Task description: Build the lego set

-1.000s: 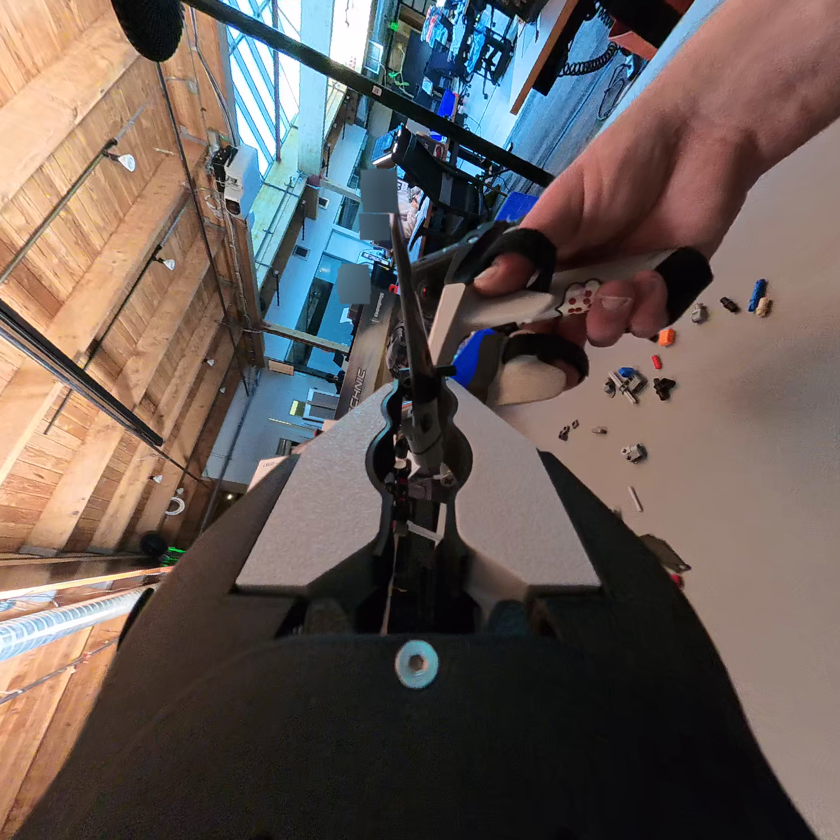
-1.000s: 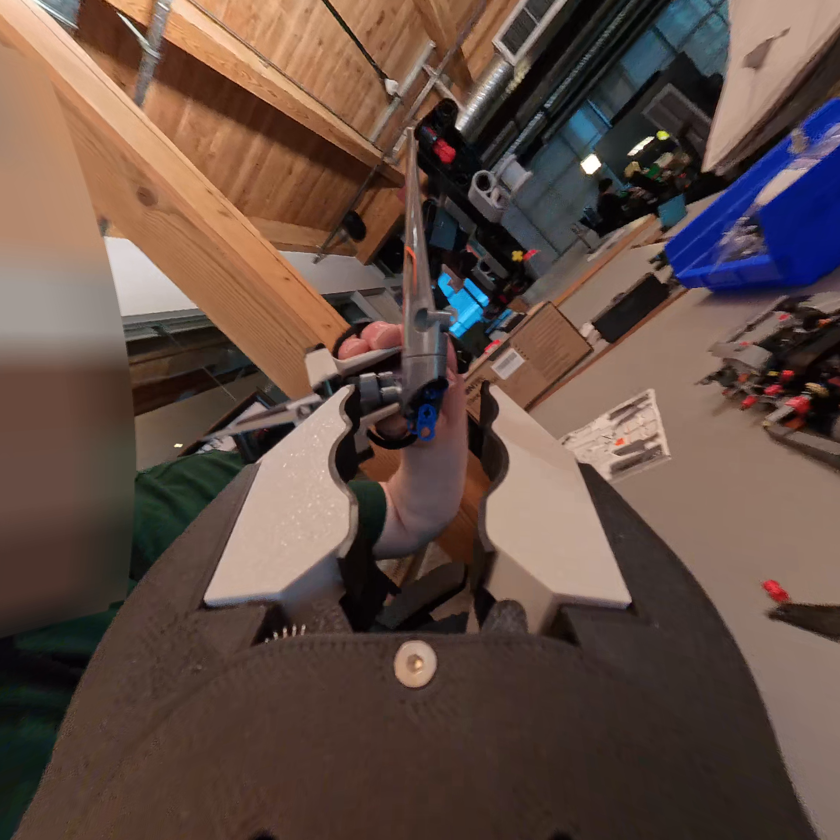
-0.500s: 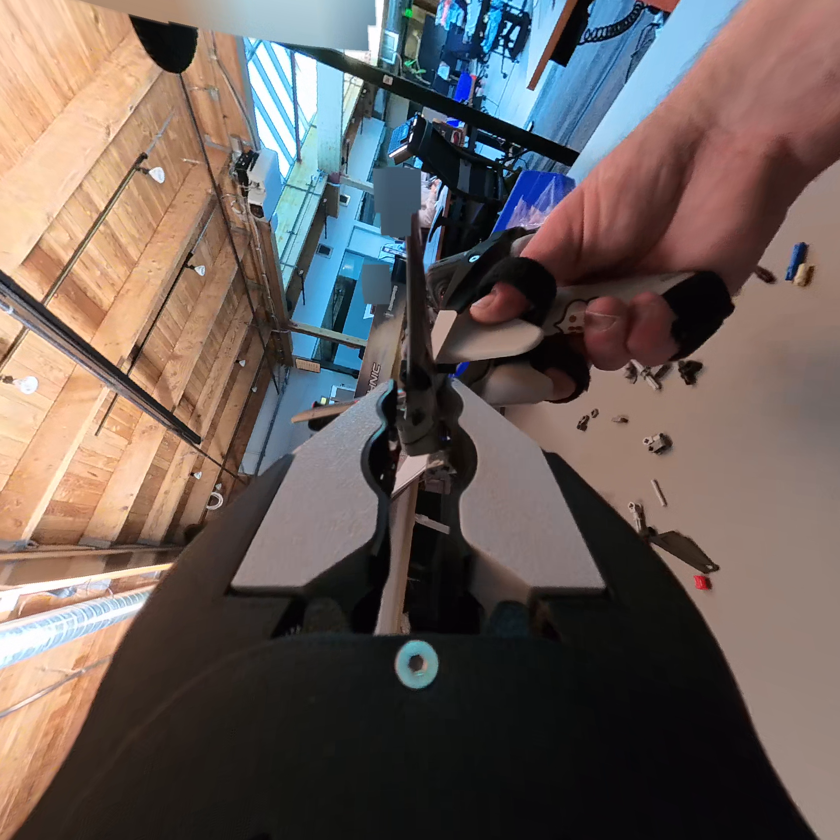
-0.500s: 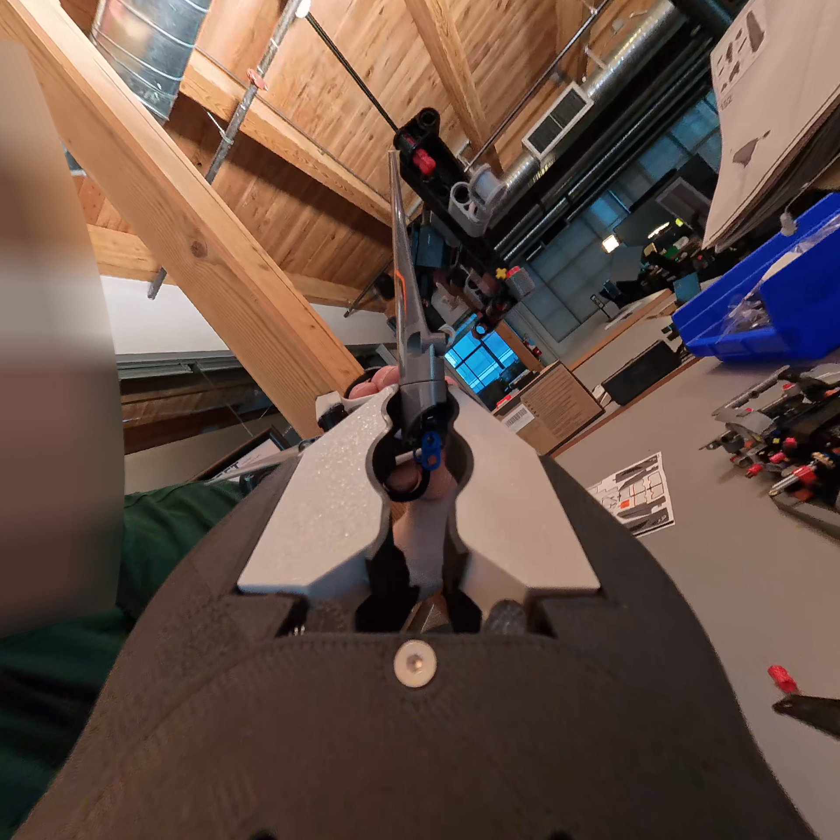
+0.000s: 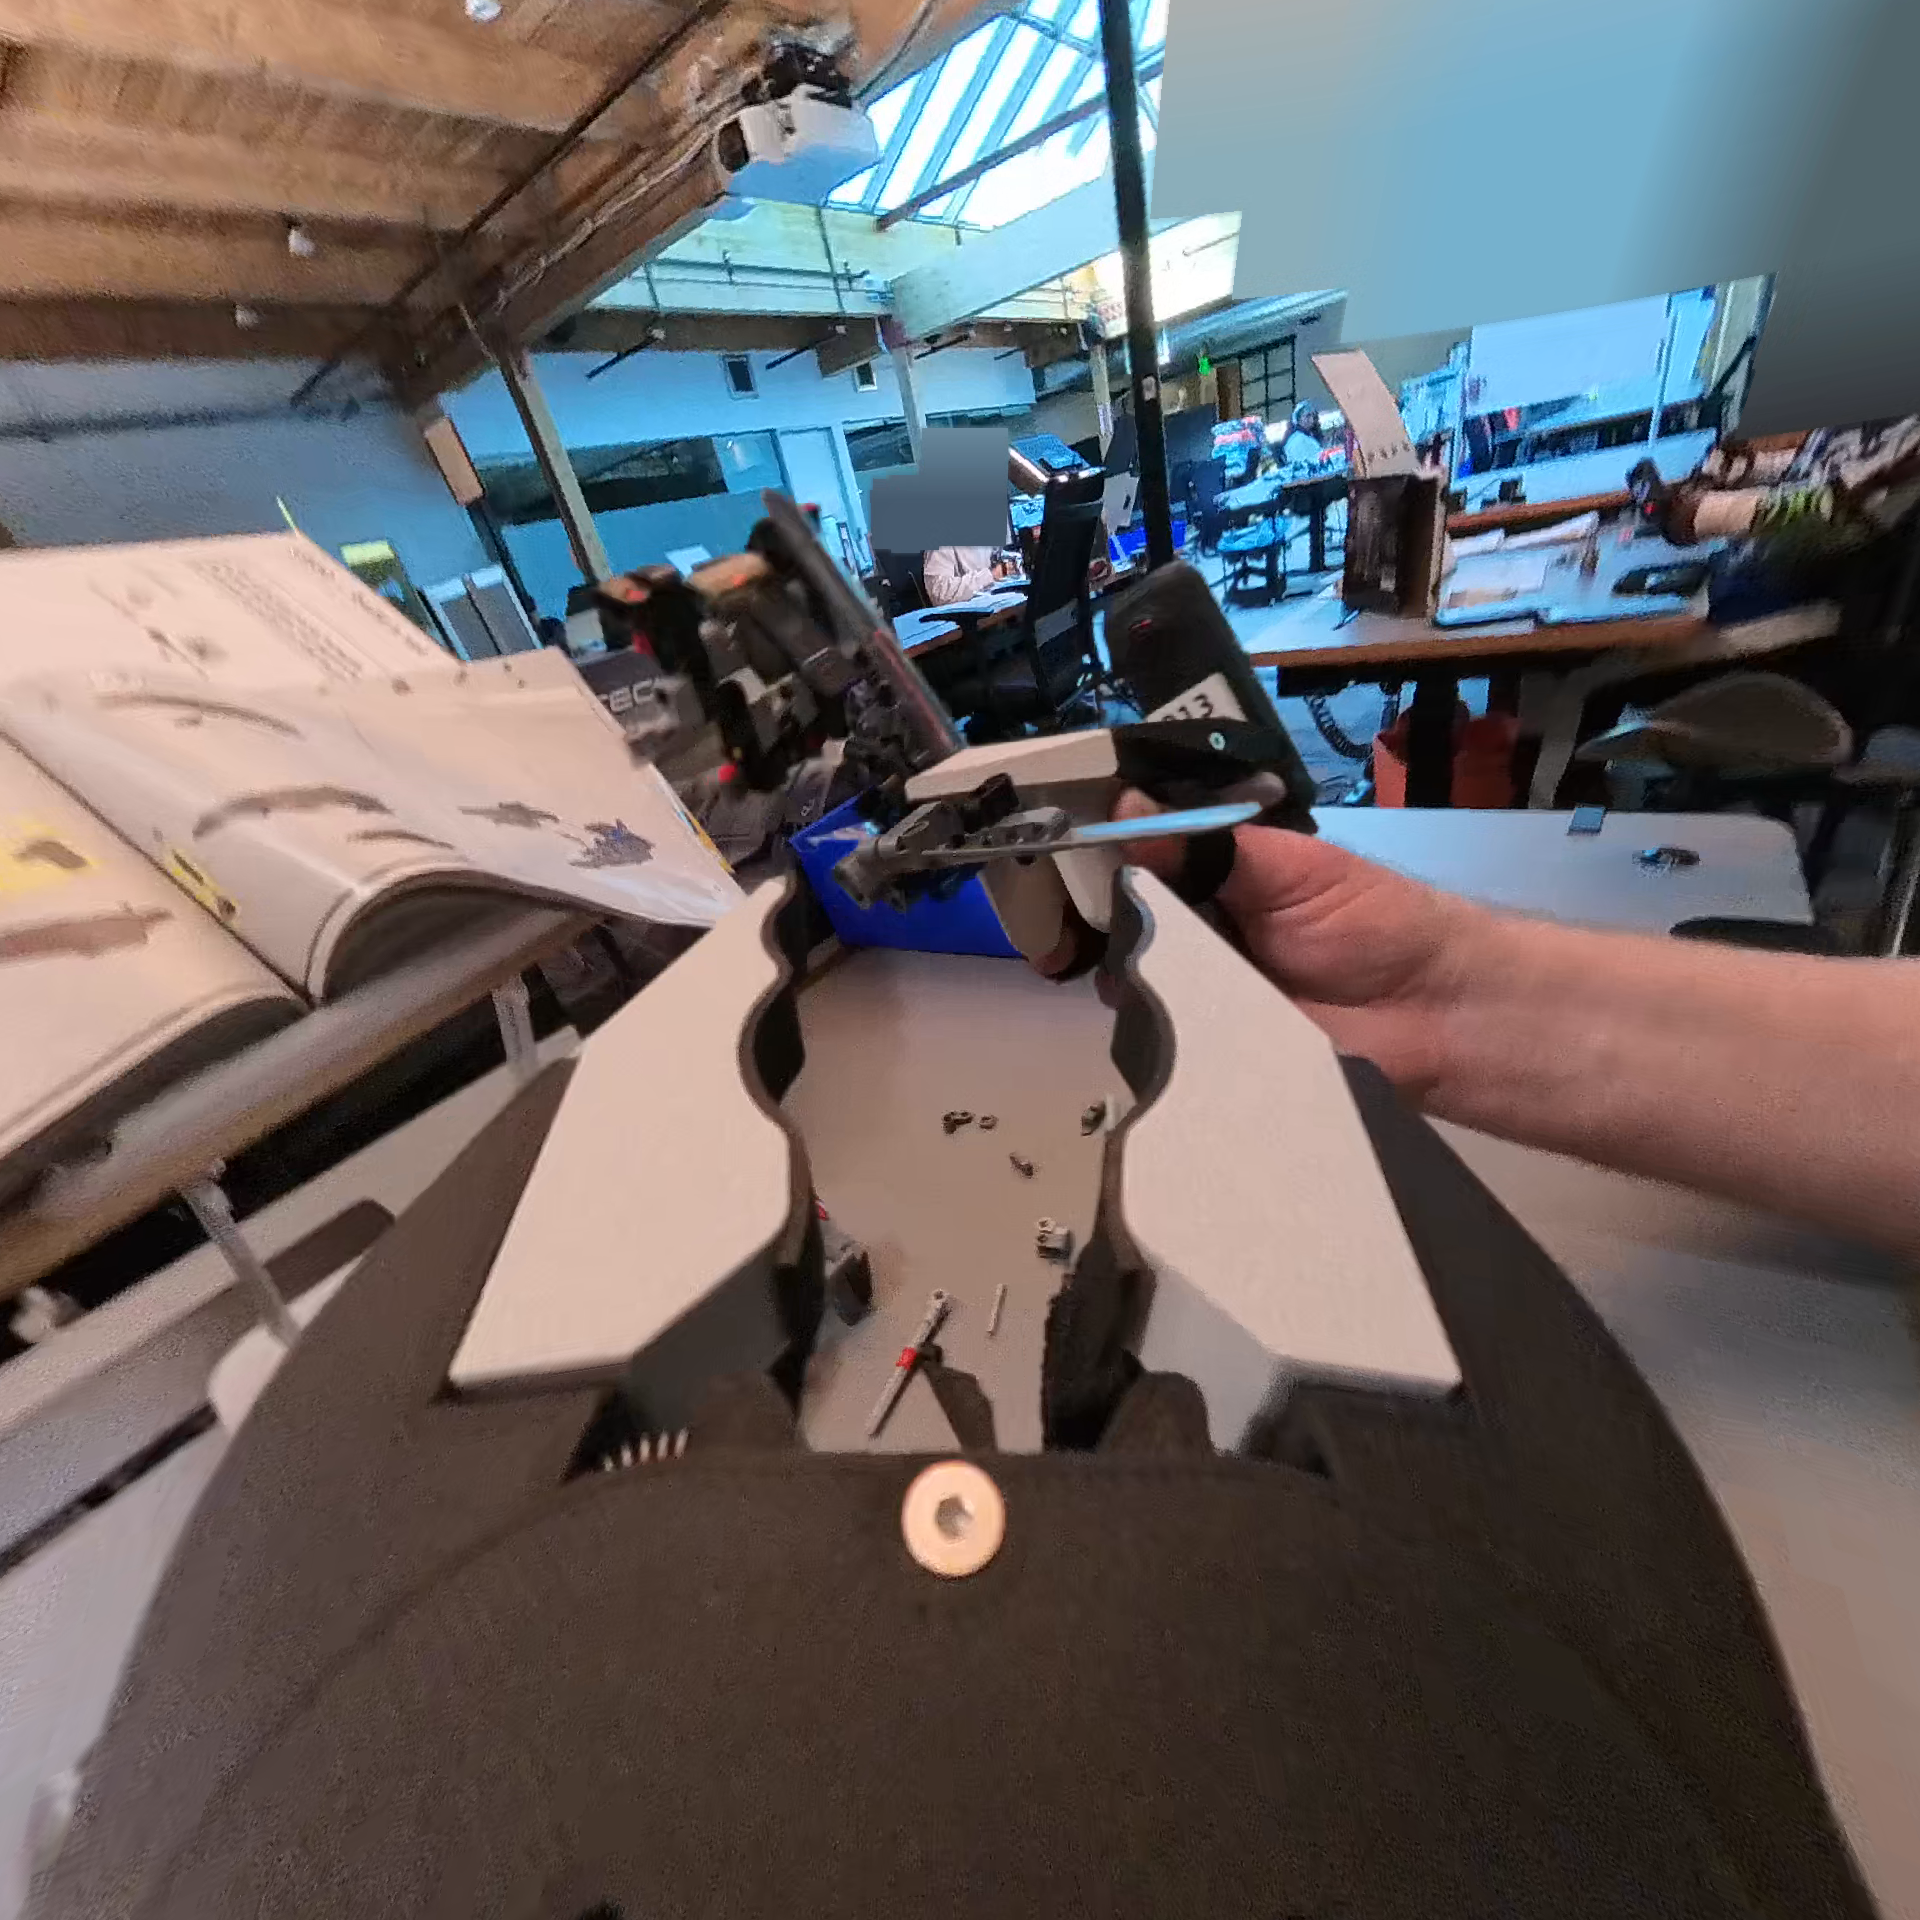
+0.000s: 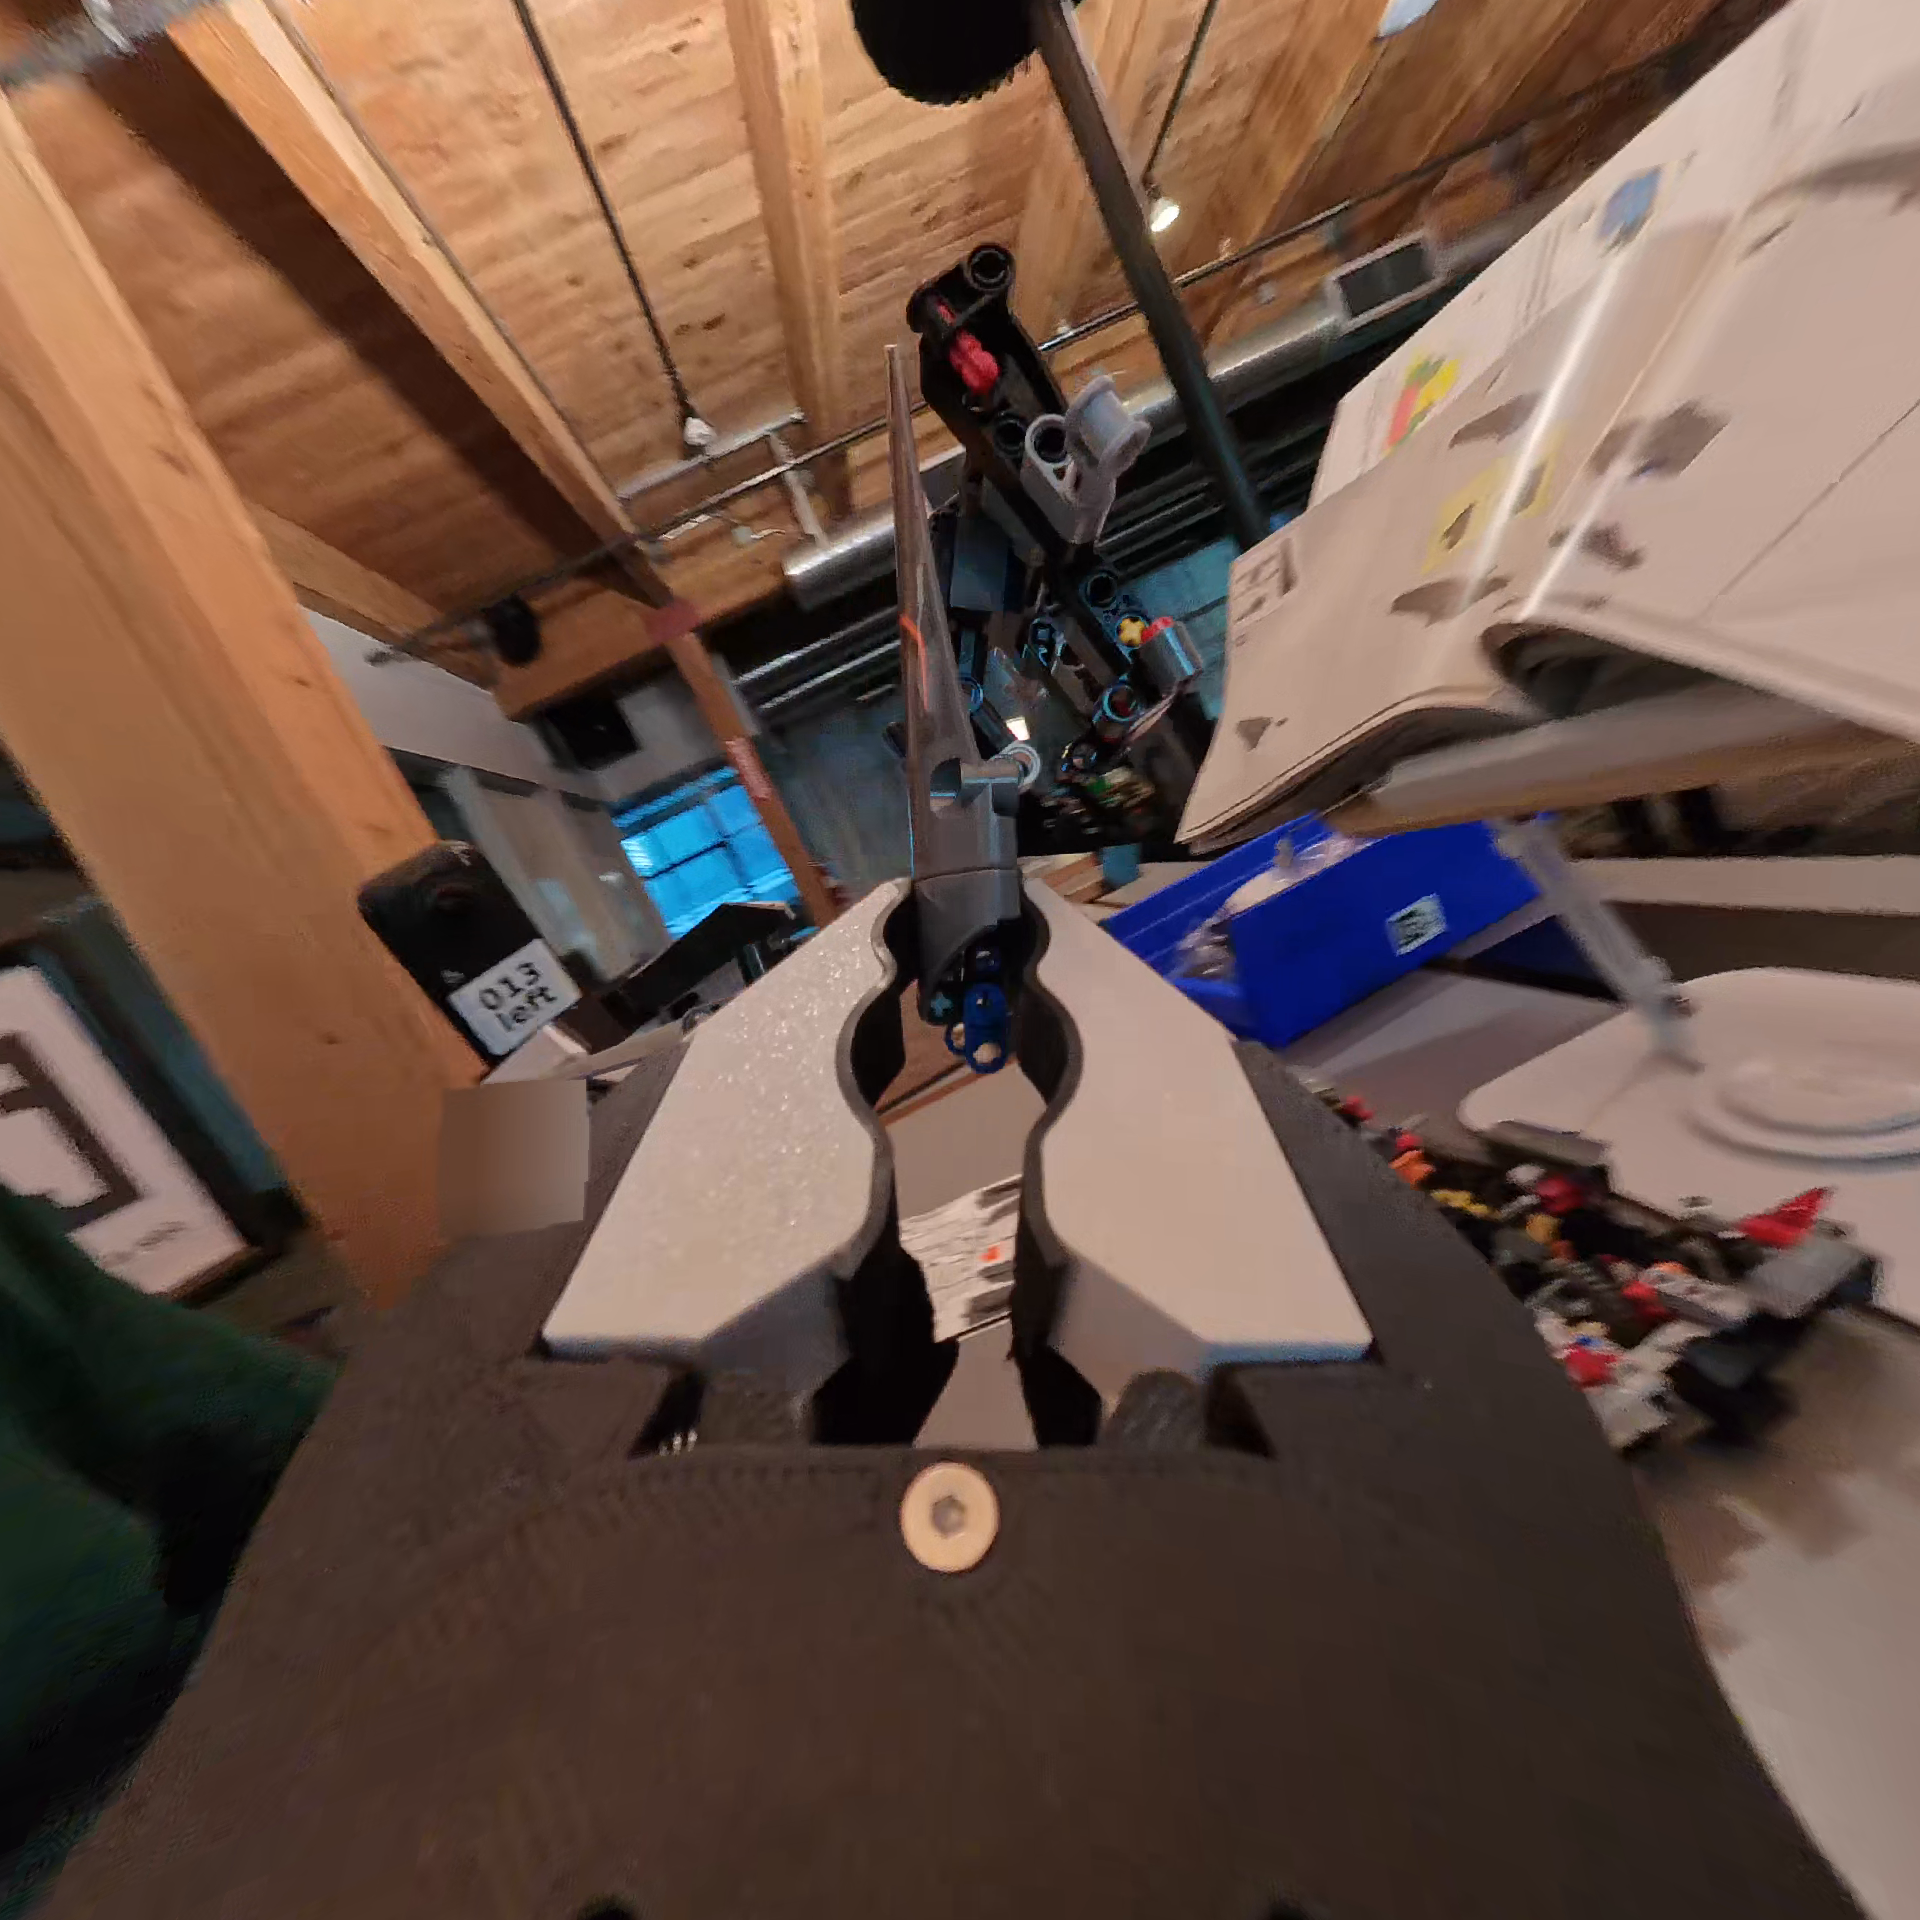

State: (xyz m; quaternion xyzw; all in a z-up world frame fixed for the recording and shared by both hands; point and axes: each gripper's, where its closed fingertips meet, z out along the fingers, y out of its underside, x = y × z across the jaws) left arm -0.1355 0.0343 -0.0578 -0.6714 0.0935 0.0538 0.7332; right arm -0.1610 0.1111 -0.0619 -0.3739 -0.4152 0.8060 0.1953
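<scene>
My right gripper (image 6: 961, 920) is shut on a long grey pointed lego piece (image 6: 925, 675) with a small blue connector (image 6: 982, 1013) at its base; the piece points up and away. In the left wrist view the same piece (image 5: 935, 836) lies level in the right gripper (image 5: 1003, 831), which a hand holds ahead of me. My left gripper (image 5: 956, 925) is open and empty, its fingers wide apart, just below and short of the piece. A larger black lego build (image 6: 1023, 457) stands behind the piece.
Small loose parts (image 5: 1023, 1164) and a red-tipped axle (image 5: 914, 1351) lie on the grey table (image 5: 935, 1039). An open instruction book (image 5: 312, 727) on a stand is at the left. A blue bin (image 6: 1330, 925) stands behind. A heap of lego parts (image 6: 1662, 1268) is at the right. There is about 9 cm between the tips of the two grippers.
The right gripper has shut on the grey piece. The left gripper has let it go, opened wide and swung down level with the table.
</scene>
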